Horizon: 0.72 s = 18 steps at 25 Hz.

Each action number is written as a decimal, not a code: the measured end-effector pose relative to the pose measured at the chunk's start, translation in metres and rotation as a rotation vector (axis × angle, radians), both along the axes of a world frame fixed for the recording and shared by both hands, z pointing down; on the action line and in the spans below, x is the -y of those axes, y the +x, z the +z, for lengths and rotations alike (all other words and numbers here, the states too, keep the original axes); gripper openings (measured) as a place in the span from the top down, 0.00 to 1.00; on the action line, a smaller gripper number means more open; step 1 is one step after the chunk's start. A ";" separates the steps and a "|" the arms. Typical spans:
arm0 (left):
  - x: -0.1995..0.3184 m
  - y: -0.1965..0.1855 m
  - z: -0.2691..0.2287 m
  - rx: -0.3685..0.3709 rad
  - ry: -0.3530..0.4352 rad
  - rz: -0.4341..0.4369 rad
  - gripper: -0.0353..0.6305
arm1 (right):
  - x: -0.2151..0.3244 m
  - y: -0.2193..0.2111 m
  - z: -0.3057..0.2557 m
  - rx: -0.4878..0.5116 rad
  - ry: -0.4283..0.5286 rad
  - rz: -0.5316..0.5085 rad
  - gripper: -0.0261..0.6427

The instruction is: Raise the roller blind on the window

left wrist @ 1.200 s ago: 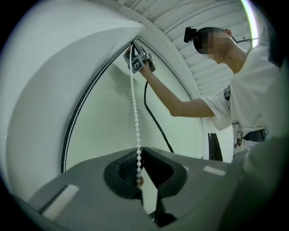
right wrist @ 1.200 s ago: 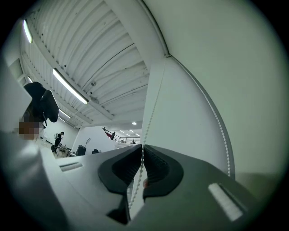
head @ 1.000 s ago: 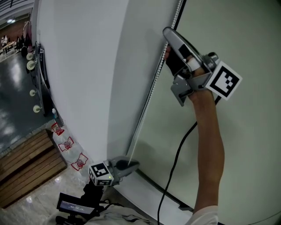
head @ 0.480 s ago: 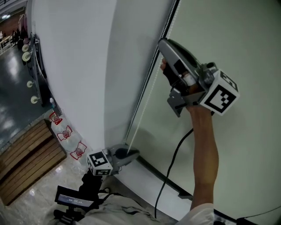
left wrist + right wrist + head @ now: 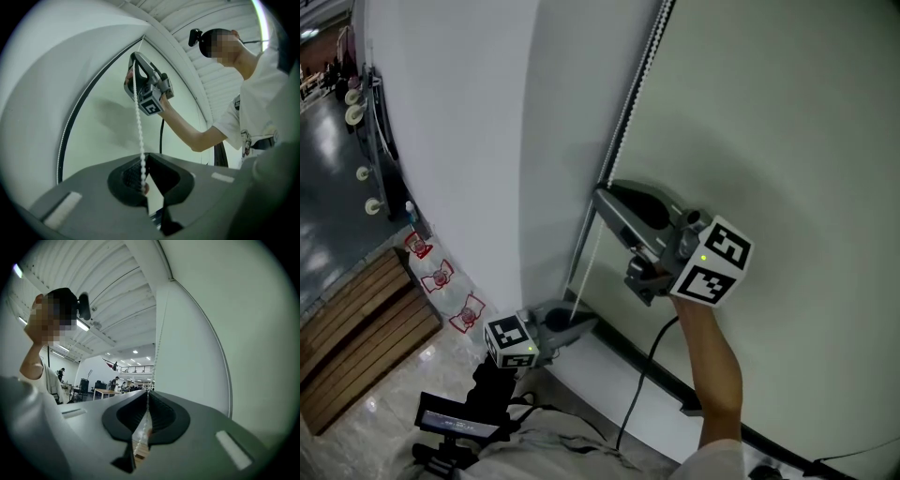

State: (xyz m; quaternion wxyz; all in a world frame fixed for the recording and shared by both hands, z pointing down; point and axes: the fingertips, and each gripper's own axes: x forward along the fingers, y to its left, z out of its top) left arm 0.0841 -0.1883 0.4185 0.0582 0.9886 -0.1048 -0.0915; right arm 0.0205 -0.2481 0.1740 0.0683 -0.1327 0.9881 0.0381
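**Q:** Which surface is the largest?
**A:** The roller blind. It is a smooth, matt sheet of pale grey-green, flat and uncreased, and it fills the right half of the head view. To its left stands a plain white wall, equally smooth.

**Q:** What runs along the boundary between them?
**A:** The bead chain. It is made of small round white beads strung closely on a cord, and it follows the blind's left edge. Between the two tools it is taut and nearly straight.

**Q:** How do the tools stand on it?
**A:** The right hand-held gripper is the upper one. It is grey moulded plastic with a rounded shell and dark textured pads. Its jaws are closed onto the chain, which passes through the narrow slit between the pads. The left hand-held gripper, of the same build, sits lower down the chain. Its jaws are pressed fully together with the chain caught between the pads, and the beads rise from there toward the right tool.

**Q:** What are the smaller details?
**A:** Each tool carries a cube printed with black-and-white squares, the upper marker cube and the lower marker cube. A thin black cable hangs in a loose curve beside the right forearm. At lower left, brown wooden planks lie in parallel strips.
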 end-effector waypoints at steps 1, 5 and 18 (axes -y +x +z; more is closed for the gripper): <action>0.000 0.000 -0.001 -0.003 -0.004 0.000 0.95 | -0.001 0.000 0.011 -0.007 -0.014 0.001 0.94; 0.002 -0.002 -0.002 -0.004 -0.008 -0.006 0.95 | -0.005 0.000 0.049 -0.037 -0.052 0.008 0.94; 0.005 -0.007 0.001 -0.002 0.005 -0.012 0.95 | -0.018 0.003 0.153 -0.107 -0.206 -0.004 0.94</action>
